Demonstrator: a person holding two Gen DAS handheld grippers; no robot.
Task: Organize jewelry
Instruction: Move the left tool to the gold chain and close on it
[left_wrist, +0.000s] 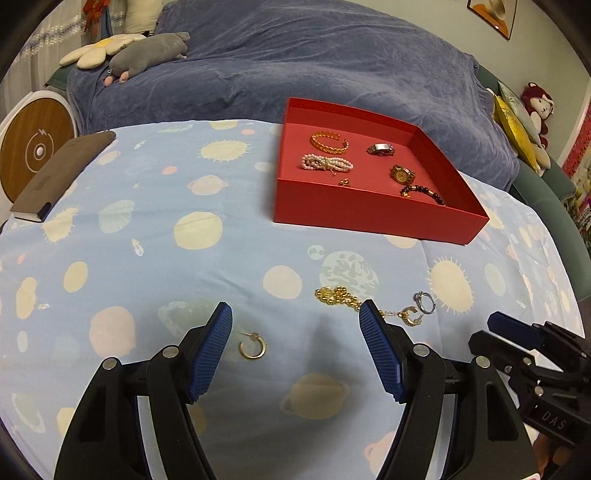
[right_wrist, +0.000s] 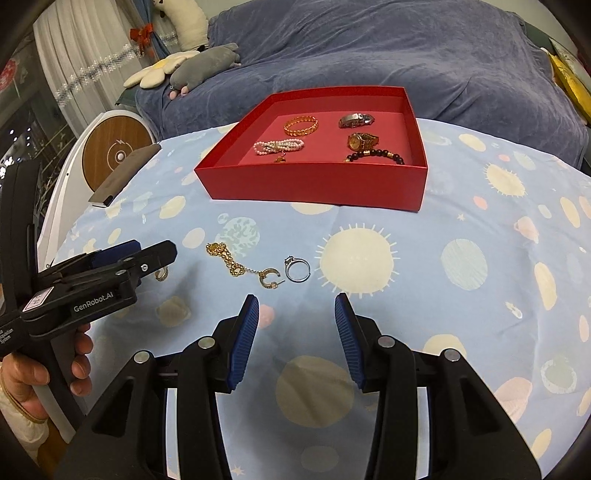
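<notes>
The left gripper (left_wrist: 295, 347) has its blue jaws spread wide, and they hold nothing. A small gold hoop earring (left_wrist: 253, 345) lies on the cloth between them, close to the left jaw. The right gripper (right_wrist: 295, 336) also has its jaws open, less wide, and empty. Just past them lies a thin silver ring with a little stone (right_wrist: 296, 269). To its left sit a second gold hoop earring (right_wrist: 269, 278) and a chunky gold chain bracelet (right_wrist: 225, 260), touching each other.

Farther away stands the flat red cardboard box (right_wrist: 314, 186). Some of the job looks done, because six pieces already lie inside: a gold bangle (right_wrist: 300, 124), a pink pearl bracelet (right_wrist: 279, 146), a silver watch (right_wrist: 356, 119), a gold watch (right_wrist: 364, 140), a dark bead bracelet (right_wrist: 380, 155) and a tiny gold piece (right_wrist: 280, 159). Four pieces still wait outside, so the task seems a bit more than half done.

The bench wears a light blue cloth with suns and planets (left_wrist: 203, 229). A brown notebook (left_wrist: 62, 173) lies at its far left. Behind is a sofa under a dark blue blanket (left_wrist: 295, 59), with a grey soft toy (left_wrist: 149, 53) and a flower pillow (left_wrist: 99, 50).
</notes>
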